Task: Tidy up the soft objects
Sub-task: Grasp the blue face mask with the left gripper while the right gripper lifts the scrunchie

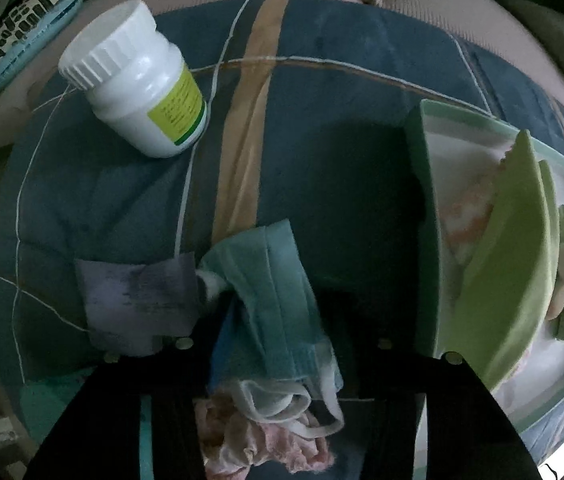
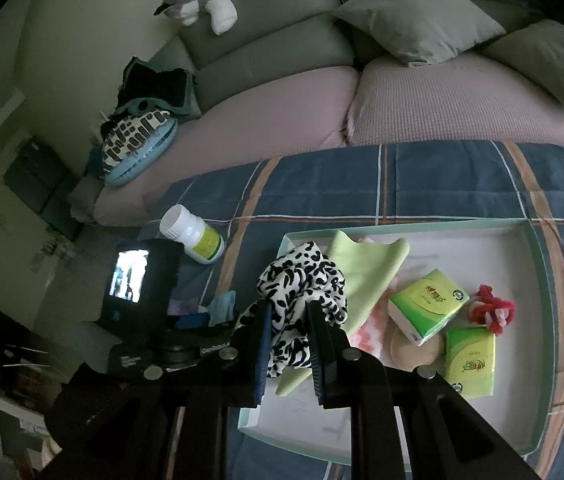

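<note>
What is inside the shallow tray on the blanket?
The tray holds a green cloth, two green tissue packs, a red knotted thing and a round beige pad, partly covered. The spotted fabric hides part of the cloth.

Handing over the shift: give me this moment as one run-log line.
right gripper: shut on spotted scarf, over tray | left gripper: around blue face mask, grip unclear | white bottle: on blanket

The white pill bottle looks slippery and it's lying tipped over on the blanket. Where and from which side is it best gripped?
Probably across the white pill bottle at its smooth body, between ribbed cap and base, coming from above. It lies on its side on the plaid blanket, so the round flanks are exposed and nothing crowds them.
</note>
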A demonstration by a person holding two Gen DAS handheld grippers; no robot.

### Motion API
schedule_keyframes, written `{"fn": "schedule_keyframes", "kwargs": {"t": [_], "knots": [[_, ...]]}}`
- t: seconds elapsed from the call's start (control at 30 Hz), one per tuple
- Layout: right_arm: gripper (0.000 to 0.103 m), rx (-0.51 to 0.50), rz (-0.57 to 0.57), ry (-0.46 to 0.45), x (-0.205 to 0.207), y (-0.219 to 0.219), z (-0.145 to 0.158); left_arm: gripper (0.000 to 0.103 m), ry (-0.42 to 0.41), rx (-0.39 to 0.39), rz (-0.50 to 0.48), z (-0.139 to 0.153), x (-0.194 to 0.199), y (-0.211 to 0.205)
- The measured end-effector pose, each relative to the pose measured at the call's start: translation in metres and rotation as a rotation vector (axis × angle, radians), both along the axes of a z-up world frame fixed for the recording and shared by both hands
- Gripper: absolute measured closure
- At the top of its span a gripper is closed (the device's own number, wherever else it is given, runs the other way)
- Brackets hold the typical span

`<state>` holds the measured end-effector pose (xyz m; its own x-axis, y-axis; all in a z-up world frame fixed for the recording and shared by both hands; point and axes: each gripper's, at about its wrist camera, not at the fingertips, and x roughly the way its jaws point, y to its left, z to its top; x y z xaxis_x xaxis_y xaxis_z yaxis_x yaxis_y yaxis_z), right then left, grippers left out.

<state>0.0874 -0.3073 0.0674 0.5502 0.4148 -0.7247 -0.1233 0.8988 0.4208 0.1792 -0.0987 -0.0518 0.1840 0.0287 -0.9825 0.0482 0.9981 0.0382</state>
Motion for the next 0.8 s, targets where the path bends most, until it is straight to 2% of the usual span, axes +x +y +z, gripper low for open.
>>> {"fn": "schedule_keyframes", "kwargs": {"t": [0.03,0.2,0.3,0.57,0.8], "knots": [[0.084,0.001,0.0,0.0,0.0,0.0,0.0,0.06,-0.005,-0.003,0.002,0.001,0.0,0.001],[0.084,0.006,-0.004,-0.002,-0.001,-0.002,0.0,0.081,-0.039,-0.019,0.024,0.006,-0.002,0.003],[0.084,0.012,-0.013,-0.007,-0.001,-0.005,0.002,0.087,-0.065,-0.049,0.047,0.013,-0.002,0.009],[0.084,0.024,-0.048,-0.032,-0.008,-0.015,0.012,0.088,-0.201,-0.134,0.043,0.056,-0.017,0.015],[0.084,0.021,-0.124,-0.112,-0.026,-0.039,0.04,0.088,-0.361,-0.154,-0.005,0.117,-0.034,0.004]]}}
